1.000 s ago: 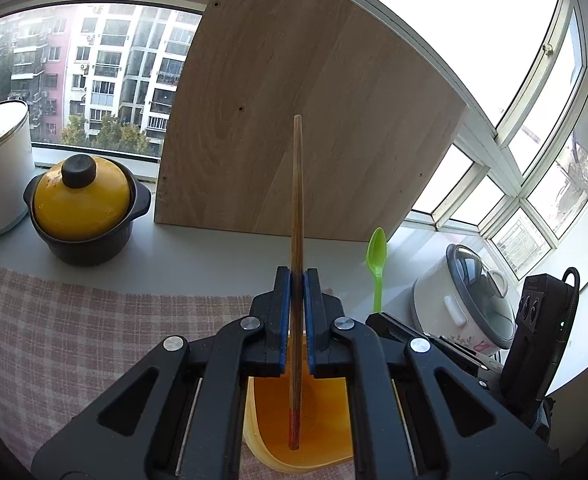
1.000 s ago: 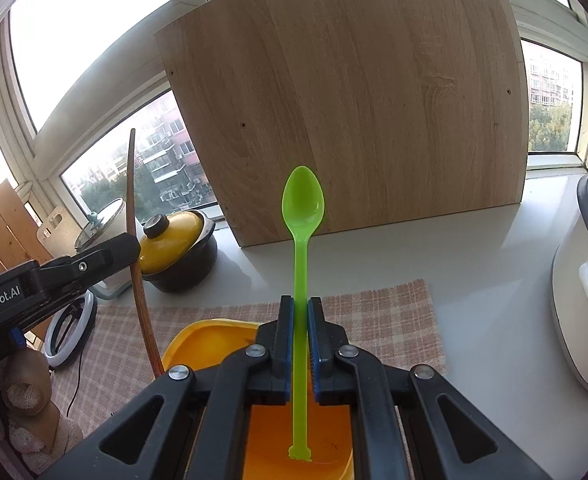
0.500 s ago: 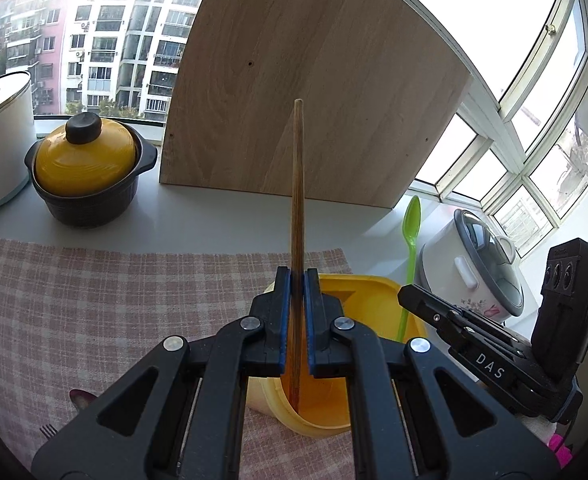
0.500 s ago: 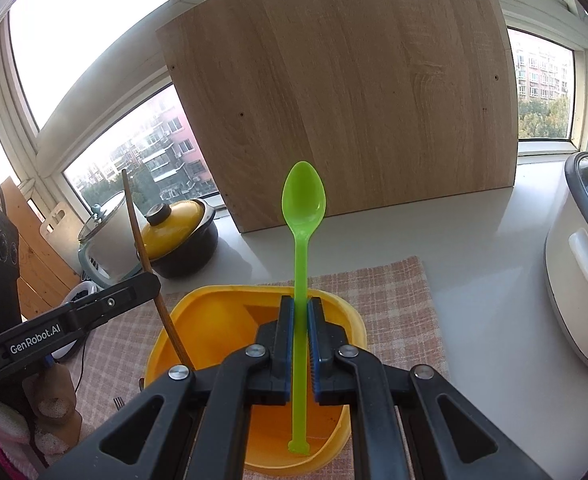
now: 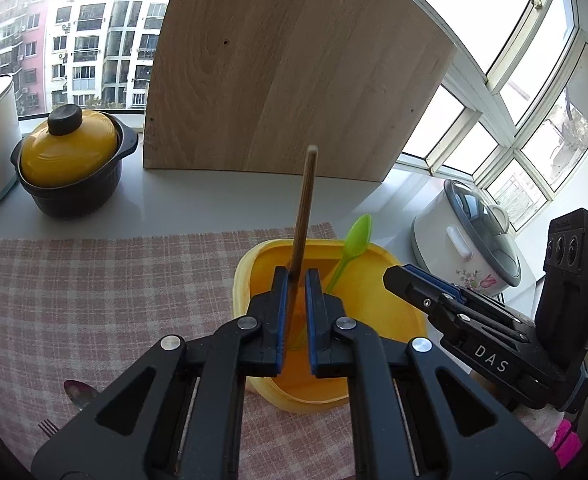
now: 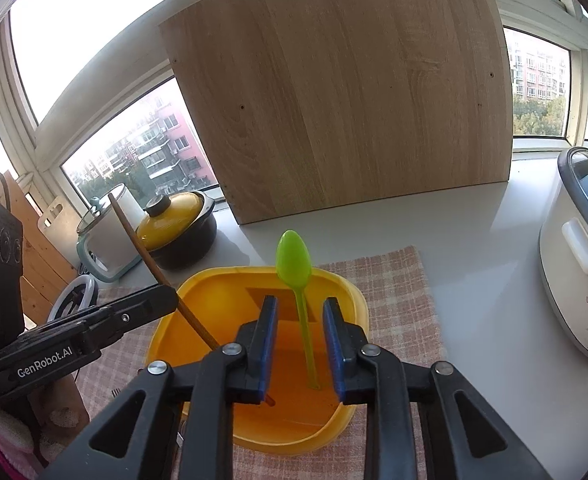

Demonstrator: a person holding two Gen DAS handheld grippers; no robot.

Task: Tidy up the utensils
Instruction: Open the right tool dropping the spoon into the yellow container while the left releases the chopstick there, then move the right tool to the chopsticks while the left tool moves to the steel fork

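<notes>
Left tongs (image 5: 296,280): tilted down over the yellow container (image 5: 394,276); jaws opening, a narrow gap; the wooden stick (image 5: 304,208) stands between the pads, leaning on the left one.
Right tongs (image 6: 298,312): tilted down over the same container; jaws opening, wider gap; the green spoon (image 6: 294,260) stands free between the pads, touching neither.
Wooden stick: lower end inside the container, upper end leaning away from the camera.
Green spoon: handle tip on the container floor, bowl uppermost, above the far rim.
Yellow container: on the checked cloth (image 5: 93,280) on the counter (image 6: 474,240).
Surroundings: wooden board (image 6: 334,100) upright behind; yellow-lidded pot (image 5: 67,148) to the left; rice cooker (image 6: 574,280) to the right; metal spoon (image 5: 79,394) and fork (image 5: 47,426) lying on the cloth.
</notes>
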